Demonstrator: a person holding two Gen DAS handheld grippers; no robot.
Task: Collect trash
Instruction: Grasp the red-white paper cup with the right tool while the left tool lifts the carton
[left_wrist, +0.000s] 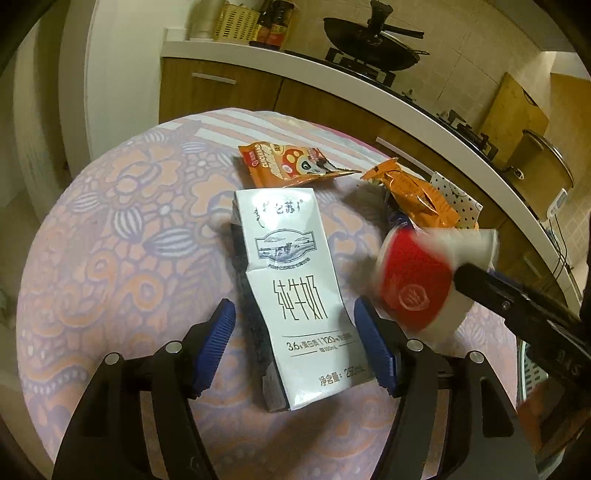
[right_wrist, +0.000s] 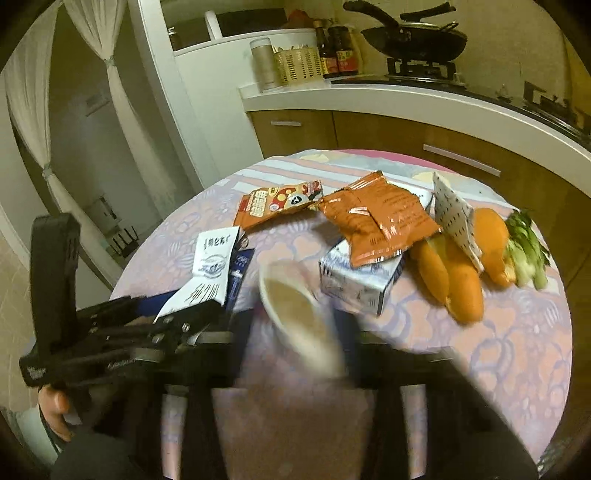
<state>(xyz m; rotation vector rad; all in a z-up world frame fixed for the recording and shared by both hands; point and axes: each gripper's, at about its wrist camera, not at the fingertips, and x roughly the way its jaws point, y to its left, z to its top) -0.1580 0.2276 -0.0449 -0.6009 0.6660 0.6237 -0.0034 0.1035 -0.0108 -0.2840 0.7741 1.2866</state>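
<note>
A white milk carton (left_wrist: 295, 288) lies on the round table between the blue pads of my left gripper (left_wrist: 293, 325), which is open around it without touching. It also shows in the right wrist view (right_wrist: 212, 269). My right gripper (right_wrist: 306, 317) is shut on a red and white paper cup (left_wrist: 417, 284), blurred with motion, held tilted just right of the carton; its pale inside shows in the right wrist view (right_wrist: 295, 310). Two orange snack wrappers (right_wrist: 376, 218) (right_wrist: 277, 205) lie further back.
The round table has a pink floral cloth (left_wrist: 110, 229). A blue-white box (right_wrist: 358, 277) sits under one wrapper. Orange carrots (right_wrist: 450, 273), greens (right_wrist: 524, 247) and a dotted paper (right_wrist: 454, 218) lie at the right. A kitchen counter with a wok (right_wrist: 417, 37) stands behind.
</note>
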